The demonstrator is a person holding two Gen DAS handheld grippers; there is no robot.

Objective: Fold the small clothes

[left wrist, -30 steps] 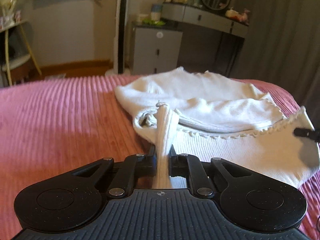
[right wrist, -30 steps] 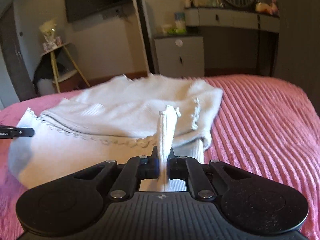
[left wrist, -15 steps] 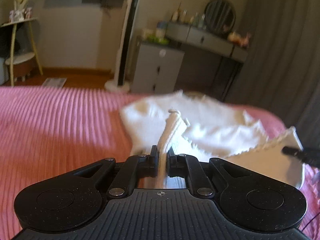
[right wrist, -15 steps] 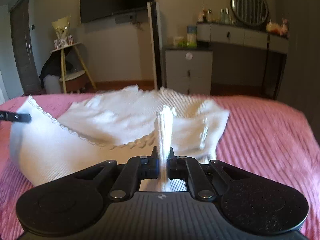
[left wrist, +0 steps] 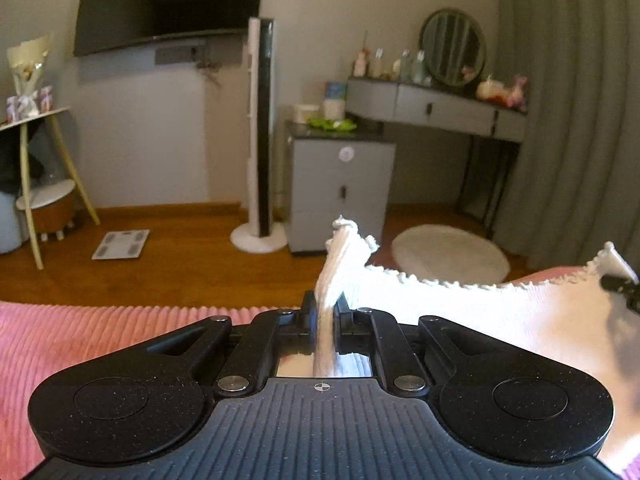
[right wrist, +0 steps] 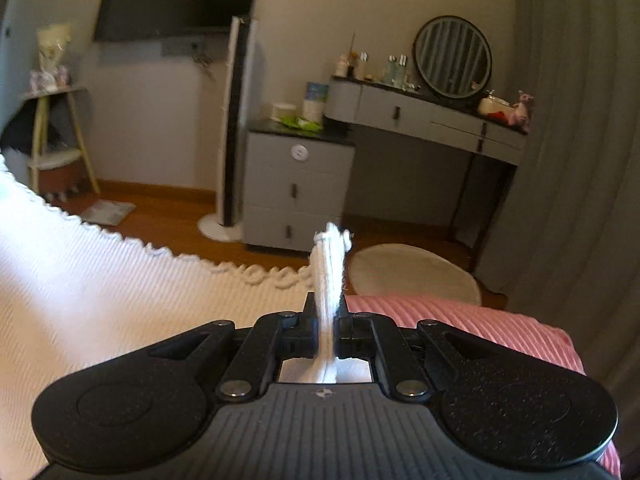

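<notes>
Left wrist view: pink ribbed bedspread (left wrist: 80, 344) fills lower left of frame. Left gripper (left wrist: 325, 312) at lower centre, jaws drawn narrow, pinching a bunched fold of the white knit garment (left wrist: 500, 320); the pinched fabric stands up above the fingertips. Garment spreads from centre to the right edge, scalloped hem along its top. Tip of the other gripper shows at far right, touching the hem corner. Right wrist view: garment (right wrist: 100, 288) fills the left half, hem running from upper left toward centre. Right gripper (right wrist: 326, 312) at lower centre, jaws narrow, clamped on a bunched fold. Bedspread (right wrist: 480, 328) at lower right.
</notes>
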